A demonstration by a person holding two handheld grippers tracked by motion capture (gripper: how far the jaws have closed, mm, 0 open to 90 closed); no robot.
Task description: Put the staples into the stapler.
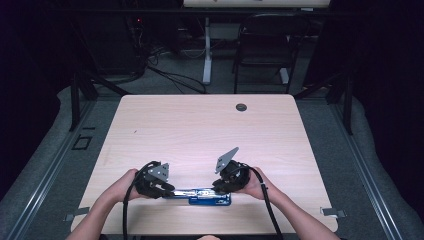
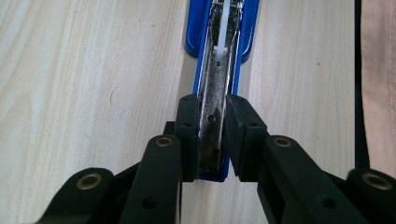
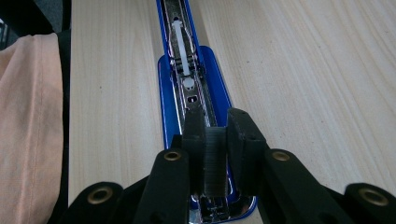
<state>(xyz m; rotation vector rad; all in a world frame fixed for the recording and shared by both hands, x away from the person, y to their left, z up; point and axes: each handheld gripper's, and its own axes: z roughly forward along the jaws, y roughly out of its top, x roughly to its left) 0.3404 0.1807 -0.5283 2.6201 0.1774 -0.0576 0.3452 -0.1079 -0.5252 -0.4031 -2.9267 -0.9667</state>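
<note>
A blue plastic-and-steel stapler [image 1: 202, 195], opened out flat, lies at the near edge of the pale wooden table [image 1: 200, 130]. The left gripper [image 2: 211, 140] pinches its narrow metal magazine end; the right gripper [image 3: 215, 158] clamps a dark ribbed block at the other end. It looks stiff, fairly light, hinged and slick on the chrome, so the side rails suit best. A dark room lies behind, with a black chair [image 1: 265, 45] and floor cables [image 1: 170, 75].

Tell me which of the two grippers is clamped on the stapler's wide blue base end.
The right gripper. Its view shows the stapler broadening into the rounded blue base by its jaws; the left gripper pinches the narrow metal arm at the opposite end.
</note>
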